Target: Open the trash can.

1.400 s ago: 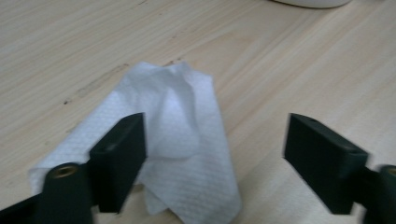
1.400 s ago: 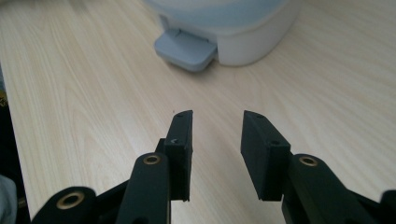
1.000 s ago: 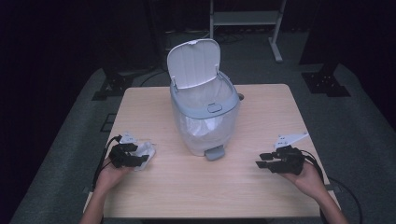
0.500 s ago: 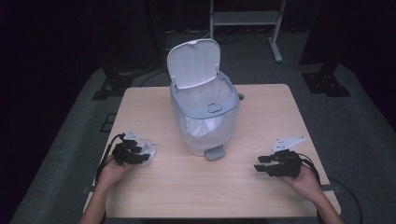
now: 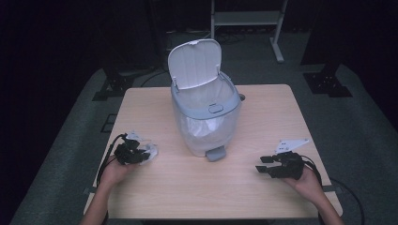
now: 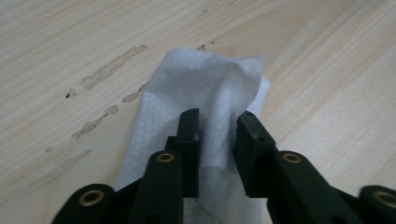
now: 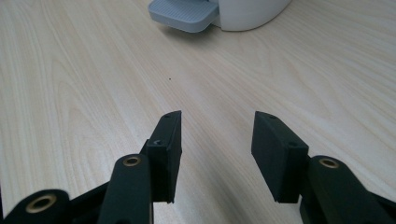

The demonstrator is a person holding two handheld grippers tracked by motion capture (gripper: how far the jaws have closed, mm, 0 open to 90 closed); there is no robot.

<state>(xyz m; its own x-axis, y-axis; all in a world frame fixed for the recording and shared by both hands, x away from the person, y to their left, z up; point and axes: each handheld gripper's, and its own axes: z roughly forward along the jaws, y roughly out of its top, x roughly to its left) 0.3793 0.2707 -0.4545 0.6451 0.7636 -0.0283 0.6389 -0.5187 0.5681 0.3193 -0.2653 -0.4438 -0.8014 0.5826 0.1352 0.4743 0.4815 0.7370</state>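
A crumpled white wipe (image 5: 151, 151) lies on the wooden table (image 5: 267, 108) near its left front. My left gripper (image 5: 140, 154) is on it. In the left gripper view the jaws have just been closing, and a raised fold of the wipe (image 6: 205, 84) is pinched between the fingertips of the left gripper (image 6: 218, 116). My right gripper (image 5: 262, 165) rests near the right front of the table. Its jaws have just been opening, and in its own view the right gripper (image 7: 217, 116) has only bare wood between its fingers.
A grey-and-white pedal bin (image 5: 206, 117) stands mid-table with its lid (image 5: 195, 63) tilted up and a liner inside. Its foot pedal (image 7: 184, 14) juts toward me. Dried streaks (image 6: 112, 70) mark the wood beside the wipe. A metal rack (image 5: 244, 18) stands behind the table.
The left jaws have drawn together on the wipe, bunching it up. The right jaws have spread a little wider. Both hands have stayed in place.
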